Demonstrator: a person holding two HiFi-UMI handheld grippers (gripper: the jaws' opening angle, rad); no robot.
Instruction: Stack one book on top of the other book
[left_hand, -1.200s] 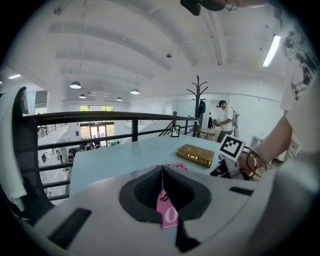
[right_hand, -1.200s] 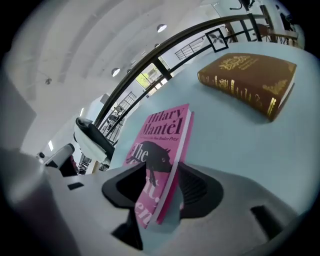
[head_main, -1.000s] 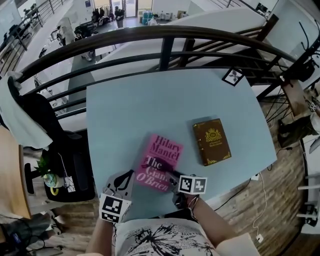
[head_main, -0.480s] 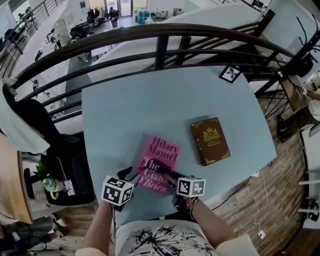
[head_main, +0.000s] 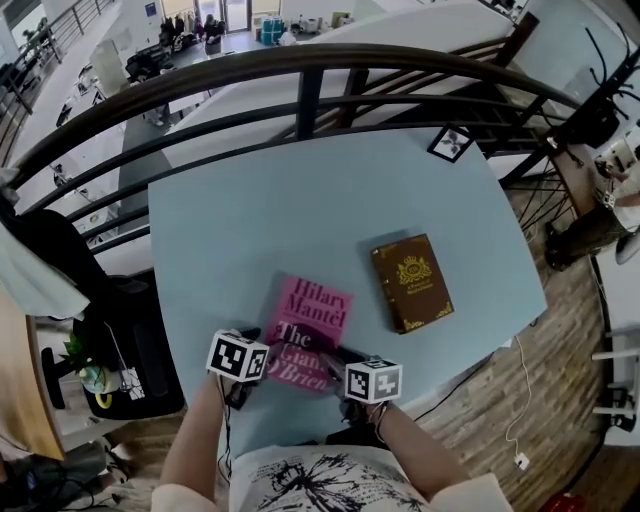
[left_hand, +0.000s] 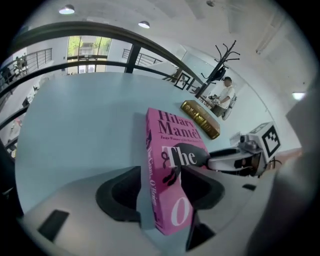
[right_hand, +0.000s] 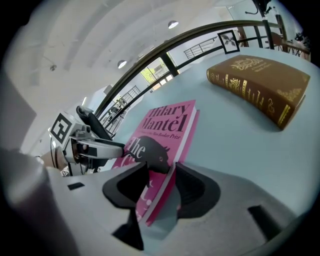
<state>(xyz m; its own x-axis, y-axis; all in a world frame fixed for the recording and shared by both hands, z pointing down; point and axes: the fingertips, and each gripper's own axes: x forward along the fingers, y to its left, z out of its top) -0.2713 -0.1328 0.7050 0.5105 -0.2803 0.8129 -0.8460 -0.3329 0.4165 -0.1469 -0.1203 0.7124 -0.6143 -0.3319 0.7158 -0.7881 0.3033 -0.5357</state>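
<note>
The pink Hilary Mantel paperback (head_main: 312, 328) lay flat near the front edge of the pale blue table (head_main: 280, 215), with the brown gilt-stamped hardback (head_main: 411, 282) apart to its right, unstacked. The left gripper (left_hand: 160, 187) had just been opening its jaws and stood wide astride the paperback's near left corner, not pinching it. The right gripper (right_hand: 162, 187) was likewise just widened and straddled the near right edge without clamping.

The pink paperback book (head_main: 312, 330), low centre of the head view, reads "Hilary Mantel" above "The Giant, O'Brien". A small line under the name ends "Booker Prize". Its spine (left_hand: 151, 175) repeats the title. On the brown hardcover book (head_main: 411, 282) the gold lettering is too small to read.
</note>
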